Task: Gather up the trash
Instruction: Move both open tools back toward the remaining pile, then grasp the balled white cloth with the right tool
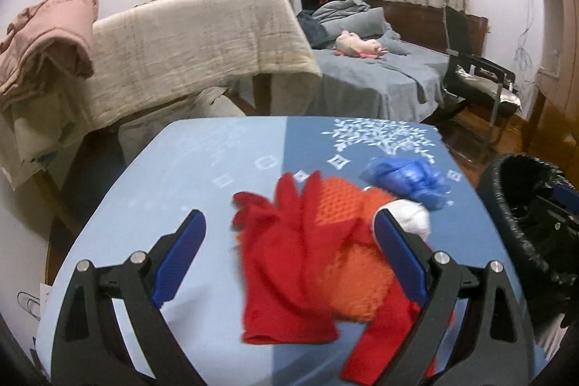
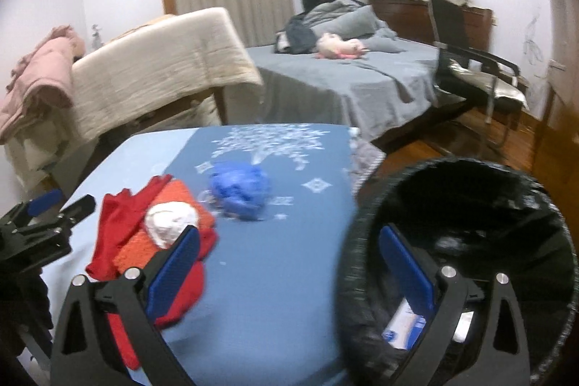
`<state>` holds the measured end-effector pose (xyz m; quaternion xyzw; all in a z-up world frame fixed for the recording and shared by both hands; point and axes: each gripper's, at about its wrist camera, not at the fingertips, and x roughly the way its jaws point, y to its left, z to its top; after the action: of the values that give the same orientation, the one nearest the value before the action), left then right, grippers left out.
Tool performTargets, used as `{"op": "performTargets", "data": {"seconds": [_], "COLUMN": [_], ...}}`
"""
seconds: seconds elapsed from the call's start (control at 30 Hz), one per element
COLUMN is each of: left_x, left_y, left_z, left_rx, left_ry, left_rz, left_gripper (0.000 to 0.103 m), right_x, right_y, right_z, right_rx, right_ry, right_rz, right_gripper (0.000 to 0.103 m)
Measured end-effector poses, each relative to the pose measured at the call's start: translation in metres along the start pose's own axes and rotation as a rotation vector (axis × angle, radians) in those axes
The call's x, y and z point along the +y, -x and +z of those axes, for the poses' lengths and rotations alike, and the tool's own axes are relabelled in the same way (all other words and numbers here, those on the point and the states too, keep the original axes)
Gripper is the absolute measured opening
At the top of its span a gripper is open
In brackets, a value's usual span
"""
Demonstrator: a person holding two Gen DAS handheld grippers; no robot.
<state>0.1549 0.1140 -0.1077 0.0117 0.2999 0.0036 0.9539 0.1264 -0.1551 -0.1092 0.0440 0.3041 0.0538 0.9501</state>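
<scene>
A crumpled blue plastic bag (image 1: 409, 181) (image 2: 239, 192) lies on the blue-clothed table (image 1: 181, 169) (image 2: 282, 277). A white paper wad (image 1: 412, 219) (image 2: 170, 223) rests on an orange knit cloth (image 1: 347, 241) (image 2: 159, 241) and red gloves (image 1: 286, 263) (image 2: 119, 216). My left gripper (image 1: 289, 252) is open, its jaws either side of the red and orange pile. My right gripper (image 2: 289, 263) is open and empty over the table's right edge, beside the black-lined bin (image 2: 466, 241) (image 1: 532, 212). The bin holds a white and blue packet (image 2: 405, 324).
A cream-covered piece of furniture (image 1: 202, 42) with a pink blanket (image 1: 50, 31) stands behind the table. A bed with grey sheets (image 2: 347, 78) and a pink plush toy (image 2: 340, 47) is further back. A black chair (image 2: 477, 67) stands at right on the wooden floor.
</scene>
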Motion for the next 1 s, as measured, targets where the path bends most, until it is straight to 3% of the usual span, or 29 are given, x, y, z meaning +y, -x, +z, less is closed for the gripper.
{"op": "performTargets", "data": {"seconds": [0.27,0.37,0.67,0.83,1.0], "left_x": [0.029,0.038,0.053,0.053,0.048], "left_y": [-0.009,-0.011,-0.017,-0.018,-0.02], "left_z": [-0.01,-0.012,-0.017,-0.017,-0.015], "left_rx": [0.008,0.014,0.017,0.015,0.019], "left_ry": [0.023,0.033,0.052,0.05,0.046], "left_rz": [0.031,0.04,0.051,0.044,0.028], "left_gripper": [0.091,0.085,0.084,0.084,0.081], "right_x": [0.053,0.068,0.095,0.101,0.097], "right_y": [-0.038,-0.051,-0.077,-0.088,-0.079], "right_z": [0.0,-0.001,-0.006,-0.01,-0.007], "right_rx": [0.04,0.06,0.111,0.151,0.13], "right_ry": [0.06,0.079,0.123,0.141,0.139], "right_rz": [0.098,0.121,0.163,0.195,0.232], "right_gripper": [0.091,0.087,0.069,0.046,0.038]}}
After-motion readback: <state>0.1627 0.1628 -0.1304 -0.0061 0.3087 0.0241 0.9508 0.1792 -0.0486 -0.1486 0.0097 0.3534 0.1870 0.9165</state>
